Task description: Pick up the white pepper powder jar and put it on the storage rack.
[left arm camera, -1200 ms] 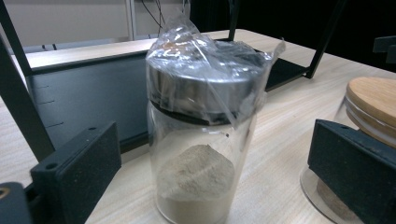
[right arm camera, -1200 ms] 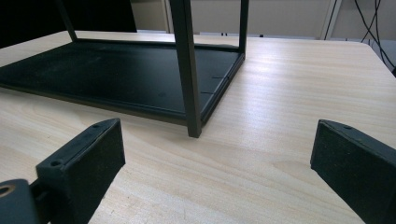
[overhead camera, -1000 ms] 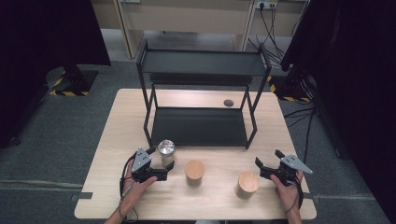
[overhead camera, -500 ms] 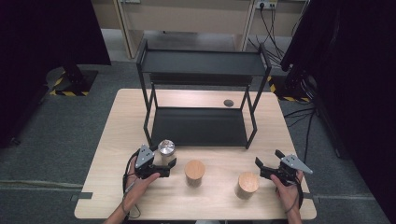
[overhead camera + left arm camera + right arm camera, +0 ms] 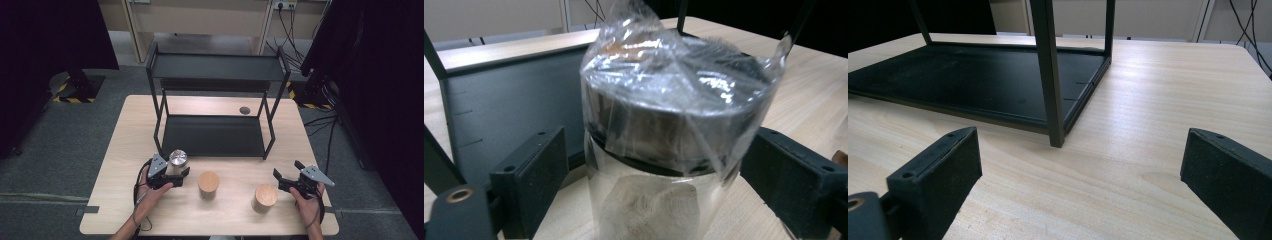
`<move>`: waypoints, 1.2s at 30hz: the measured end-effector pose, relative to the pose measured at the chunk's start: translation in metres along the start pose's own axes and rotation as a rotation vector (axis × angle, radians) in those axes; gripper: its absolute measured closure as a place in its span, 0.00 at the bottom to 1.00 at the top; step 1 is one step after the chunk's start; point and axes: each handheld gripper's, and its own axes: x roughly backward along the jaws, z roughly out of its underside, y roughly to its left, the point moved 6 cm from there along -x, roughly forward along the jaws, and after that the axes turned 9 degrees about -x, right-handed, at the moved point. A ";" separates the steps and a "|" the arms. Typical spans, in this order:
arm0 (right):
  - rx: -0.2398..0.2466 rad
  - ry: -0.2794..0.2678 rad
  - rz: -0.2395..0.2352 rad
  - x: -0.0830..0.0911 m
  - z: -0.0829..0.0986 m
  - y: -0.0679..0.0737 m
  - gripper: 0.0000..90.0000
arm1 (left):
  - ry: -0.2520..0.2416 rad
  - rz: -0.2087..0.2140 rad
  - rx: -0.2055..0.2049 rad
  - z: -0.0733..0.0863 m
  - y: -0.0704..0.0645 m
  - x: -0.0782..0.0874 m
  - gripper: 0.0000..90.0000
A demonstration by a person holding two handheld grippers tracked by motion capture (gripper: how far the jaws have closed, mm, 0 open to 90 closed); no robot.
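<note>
Clear plastic film crinkles over the lid of the glass jar (image 5: 664, 165) that stands between my left jaws, on the table (image 5: 125, 145) just in front of the black rack's (image 5: 212, 135) lower shelf. In the left gripper view both pads flank the jar with a sliver of space on each side, so my left gripper (image 5: 172, 176) is open around it, not yet squeezing. Compared with 1 second ago, this hand has slid forward and a little to the right, bringing the jaws from beside the jar to either side of it. I read that as the approach being done: closing comes next, and the slippery film and round glass call for a firm, centred squeeze below the lid.

My right gripper (image 5: 287, 181) has not moved; it hangs open near the table's right edge, jaws wide apart and empty, looking at the rack's front right leg. 2 wood-lidded canisters (image 5: 208, 184) (image 5: 264, 198) stand untouched between my hands, well apart from each other.
</note>
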 end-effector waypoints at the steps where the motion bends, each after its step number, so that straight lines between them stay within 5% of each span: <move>1: -0.002 -0.001 -0.001 0.000 0.000 0.000 0.04 | 0.001 0.002 -0.005 0.000 0.000 -0.001 0.15; 12: -0.004 -0.002 -0.002 0.000 0.000 0.000 0.04 | 0.009 -0.007 -0.037 0.000 -0.001 -0.005 0.34; 36: -0.003 0.000 -0.004 0.000 0.000 0.000 0.04 | -0.017 -0.011 -0.049 -0.014 0.001 0.005 0.35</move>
